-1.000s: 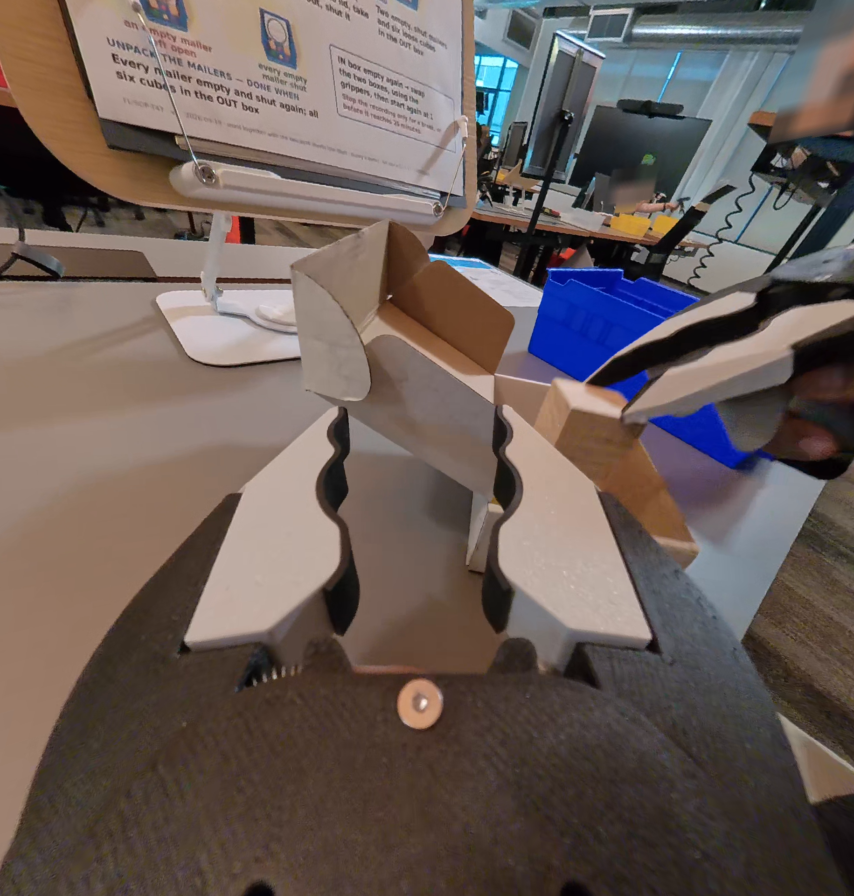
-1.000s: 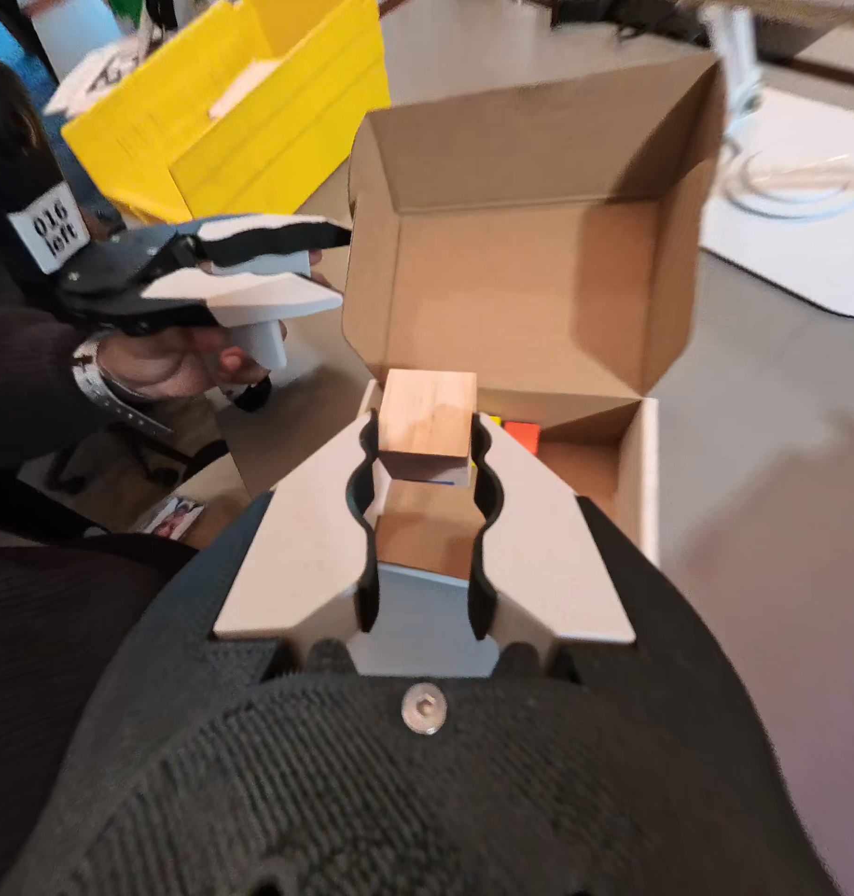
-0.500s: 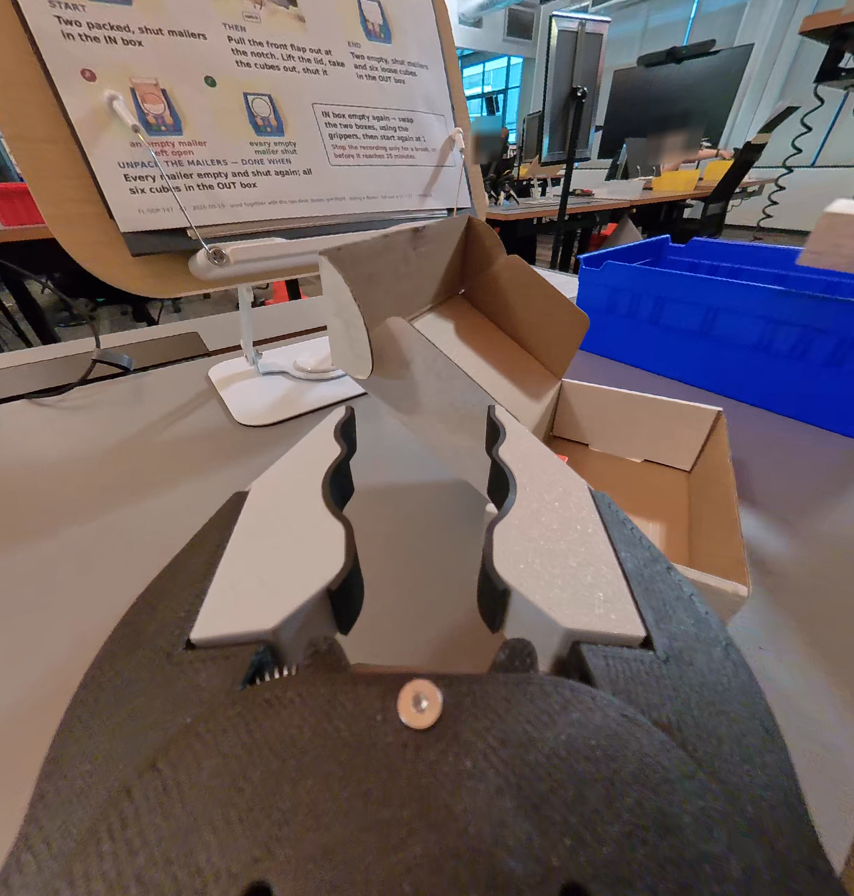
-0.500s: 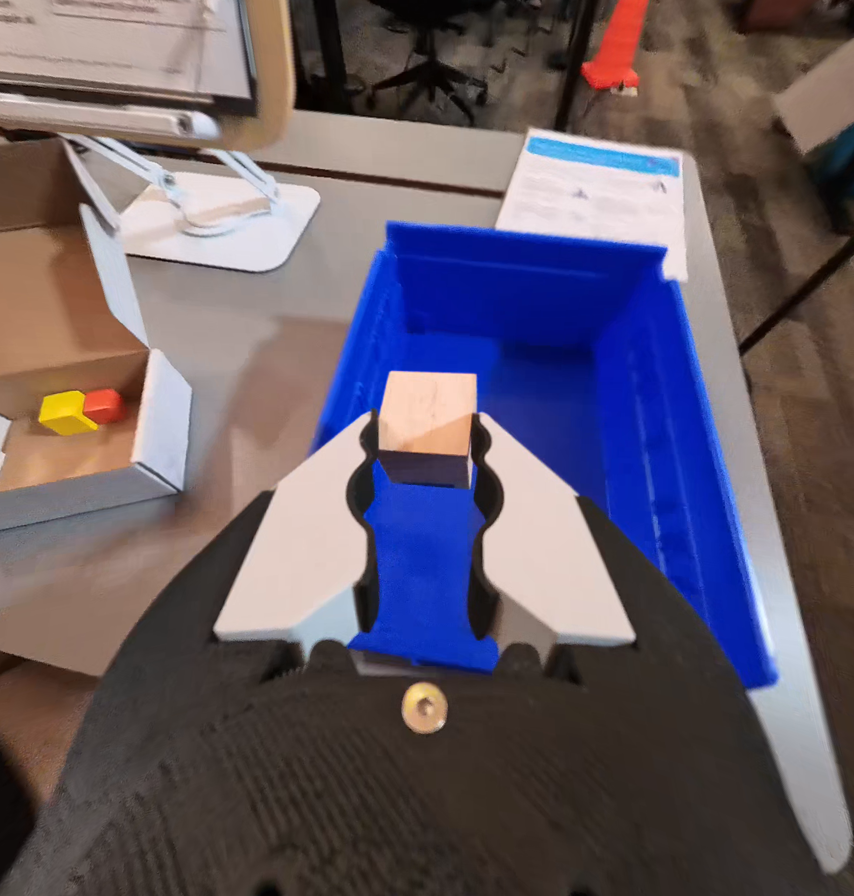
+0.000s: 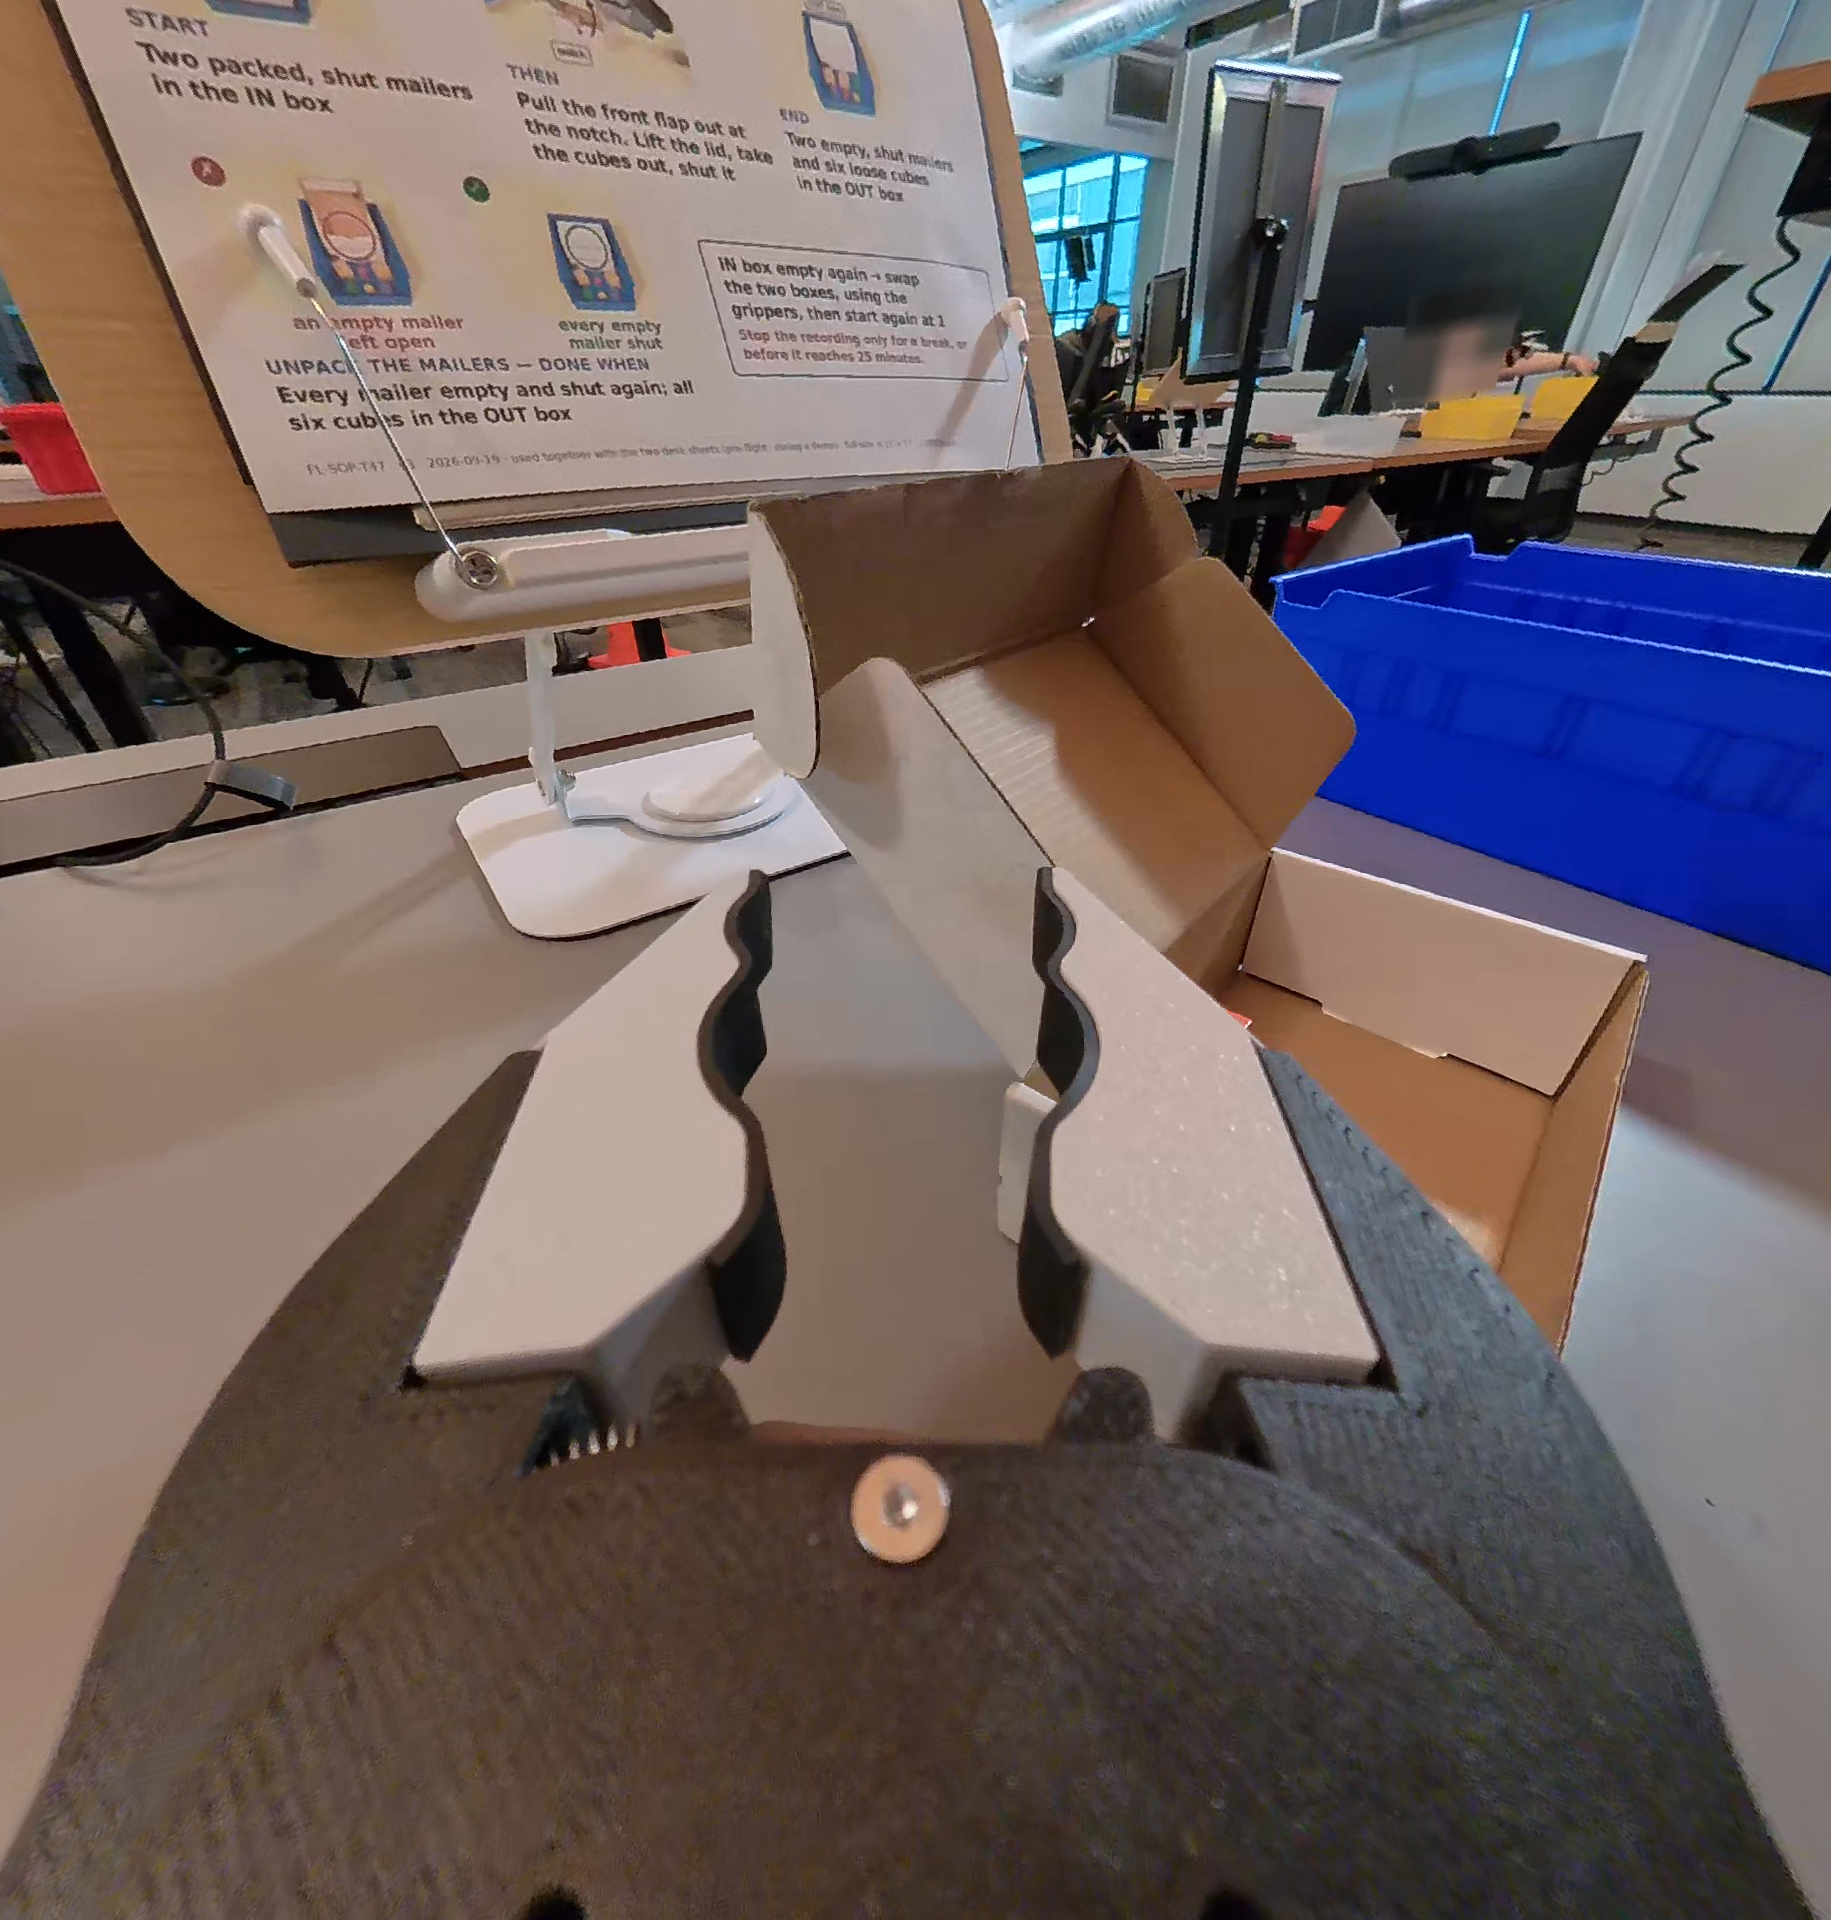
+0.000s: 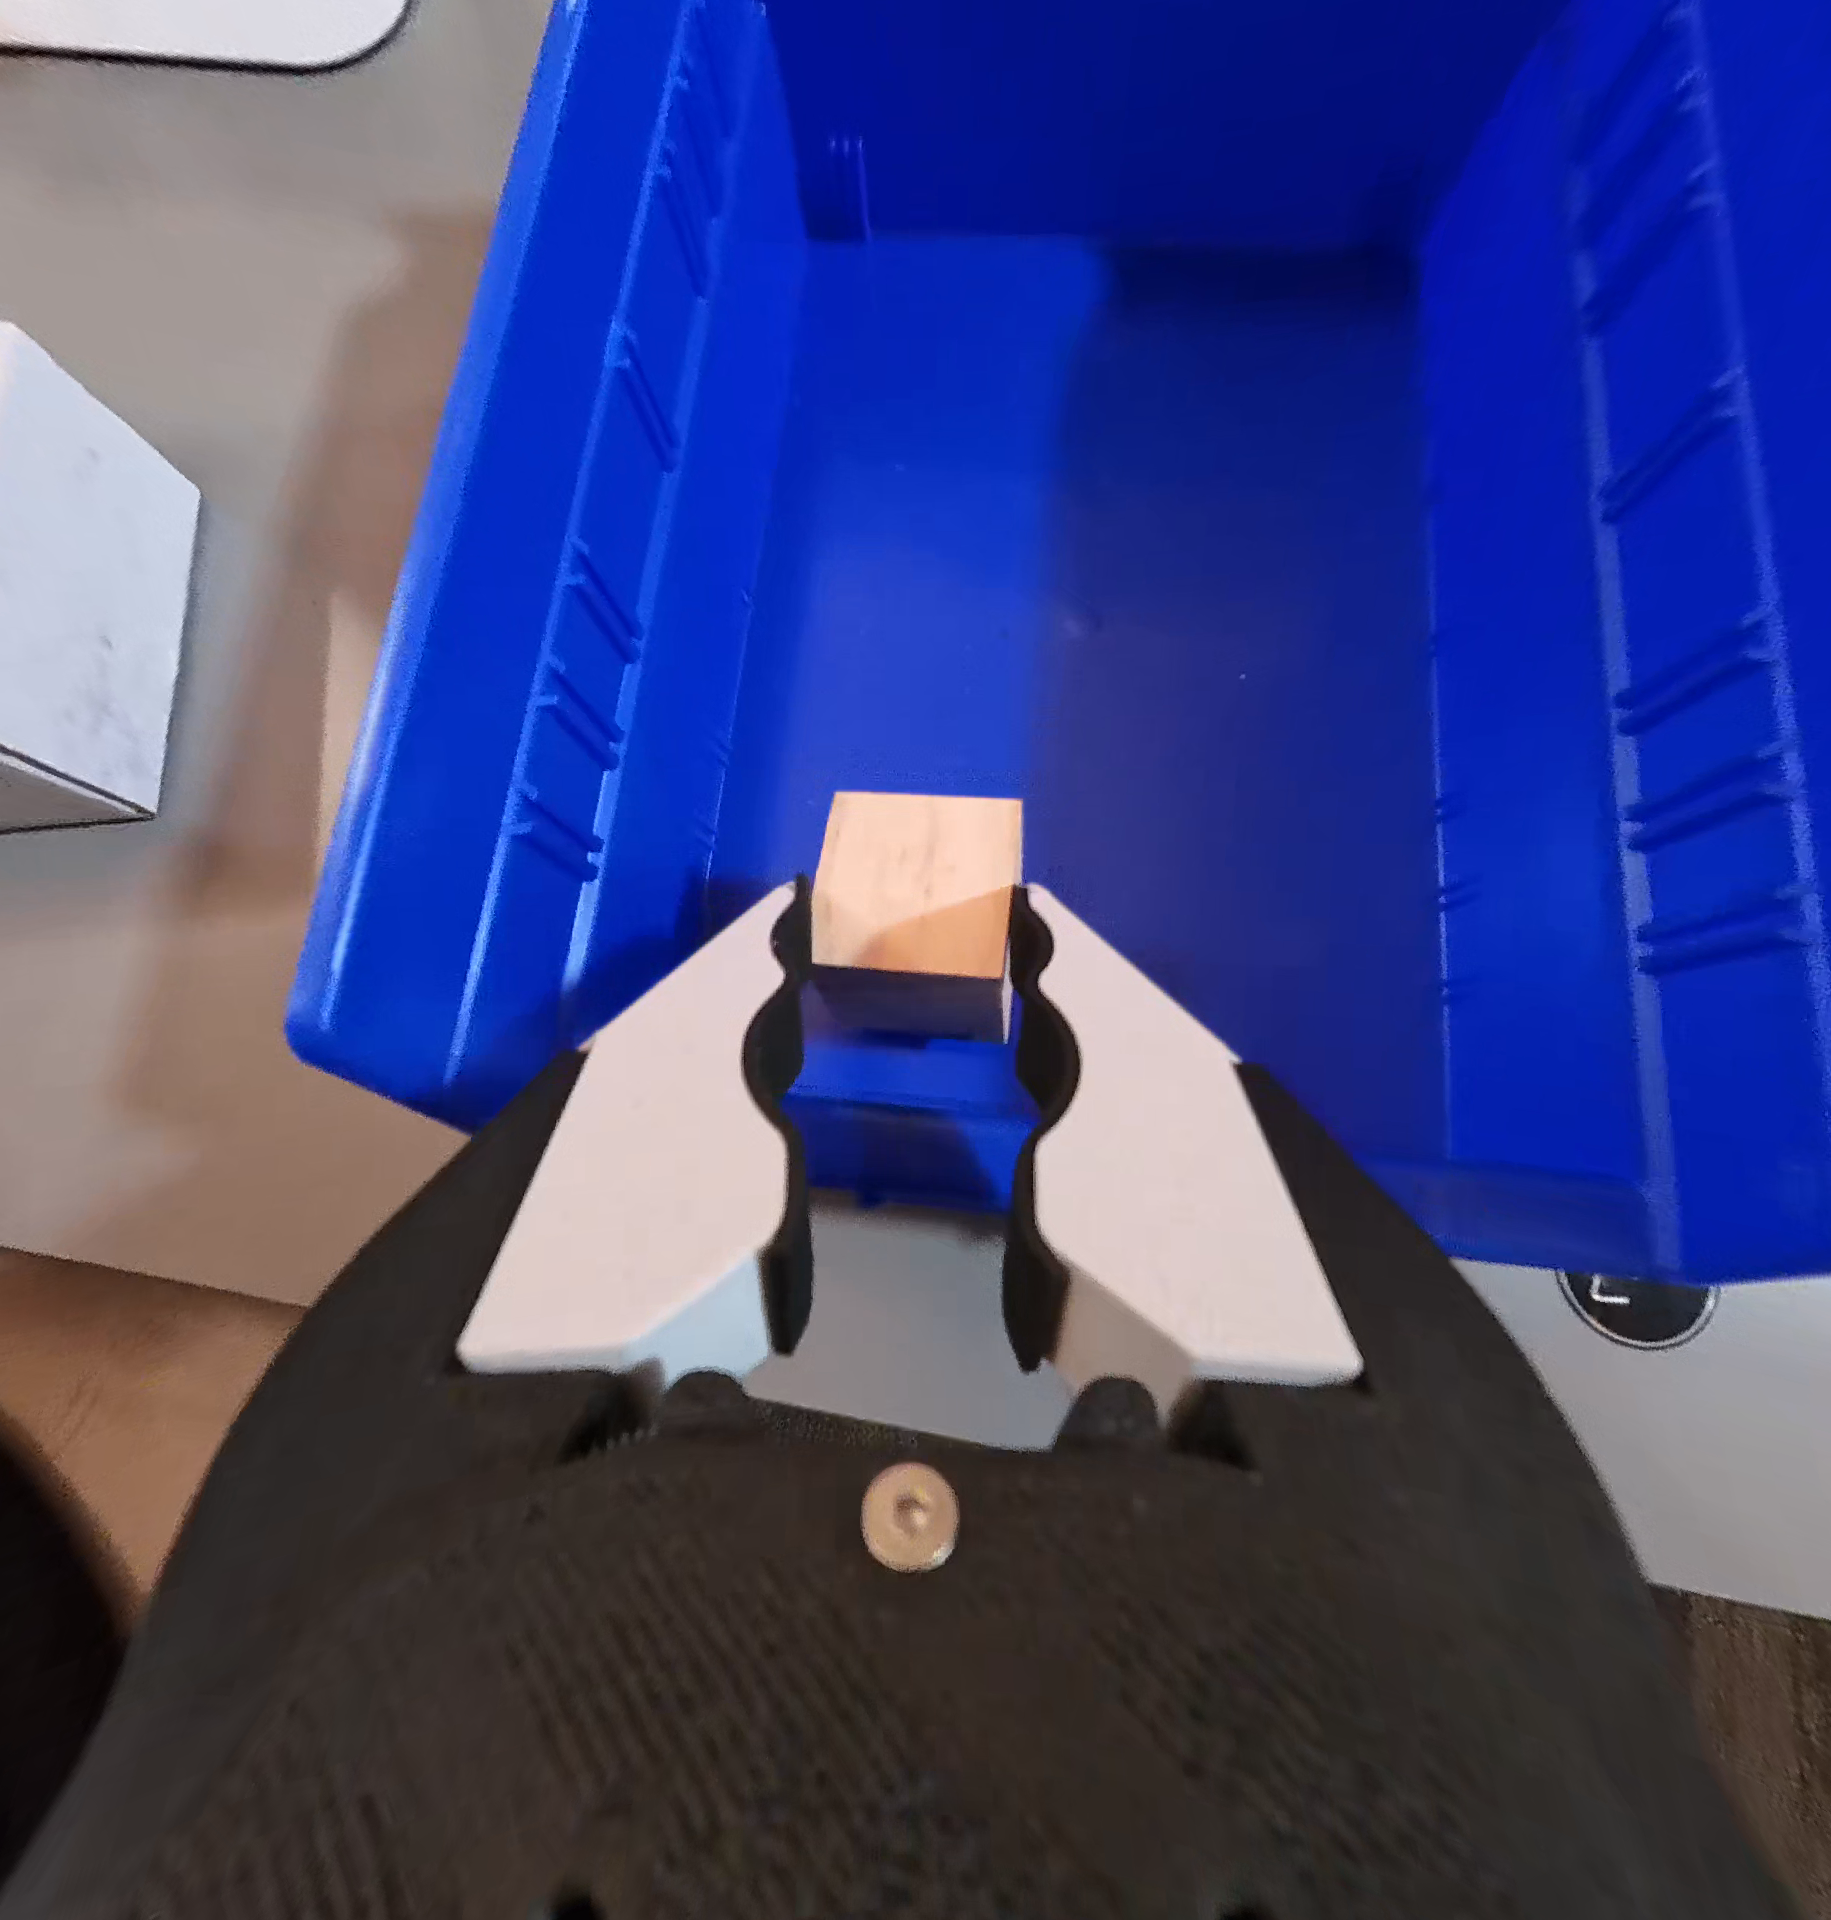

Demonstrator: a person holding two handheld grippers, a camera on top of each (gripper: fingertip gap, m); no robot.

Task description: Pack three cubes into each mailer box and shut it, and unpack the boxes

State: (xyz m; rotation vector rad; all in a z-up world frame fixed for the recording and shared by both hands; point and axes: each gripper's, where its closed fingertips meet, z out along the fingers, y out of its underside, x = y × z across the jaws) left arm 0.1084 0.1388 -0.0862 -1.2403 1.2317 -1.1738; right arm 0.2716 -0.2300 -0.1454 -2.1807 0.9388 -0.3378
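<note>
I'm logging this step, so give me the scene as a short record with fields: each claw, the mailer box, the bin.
right claw: shut on wooden cube, held over the blue bin
left claw: open, holding nothing, beside the mailer box
mailer box: lid up, on the grey table
blue bin: no other cube visible inside

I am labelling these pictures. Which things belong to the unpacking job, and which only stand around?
Job: wooden cube in right gripper; blue bin; open mailer box; left gripper.
Around: instruction board on white stand; cable; far desks.
</note>
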